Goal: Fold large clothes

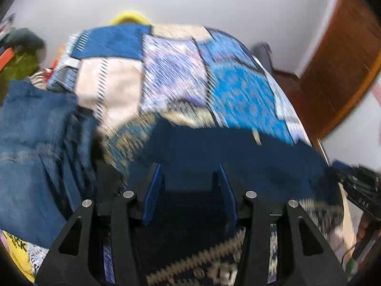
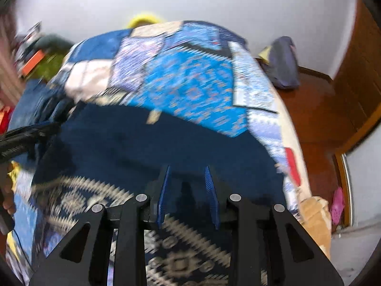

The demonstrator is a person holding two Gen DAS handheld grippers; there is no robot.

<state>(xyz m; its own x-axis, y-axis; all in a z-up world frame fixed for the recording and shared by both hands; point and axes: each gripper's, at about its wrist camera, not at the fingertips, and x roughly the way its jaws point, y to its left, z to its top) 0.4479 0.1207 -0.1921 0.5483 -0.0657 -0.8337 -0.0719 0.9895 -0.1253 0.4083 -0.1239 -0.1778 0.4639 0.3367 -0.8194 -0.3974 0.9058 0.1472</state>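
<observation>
Your left hand-held gripper [image 1: 190, 169] hangs over a dark navy garment [image 1: 214, 157] spread on the near part of the bed, its blue pads [image 1: 153, 190] standing apart with only the cloth's surface seen beyond them; nothing is pinched. Your right hand-held gripper [image 2: 188, 170] is over the same navy garment [image 2: 142, 147], jaws also parted, somewhat narrower, and gripping nothing. Both views are blurred. The garment lies across a patchwork bedspread [image 1: 181, 76] of blue, white and cream panels, its far edge running left to right across the bed. A cream zigzag pattern [image 2: 78, 197] shows at the near left, and whether it belongs to the garment or the bedspread you cannot tell. Blue jeans [image 1: 35, 143] lie heaped at the left. A wooden wardrobe [image 2: 357, 71] stands far right.
</observation>
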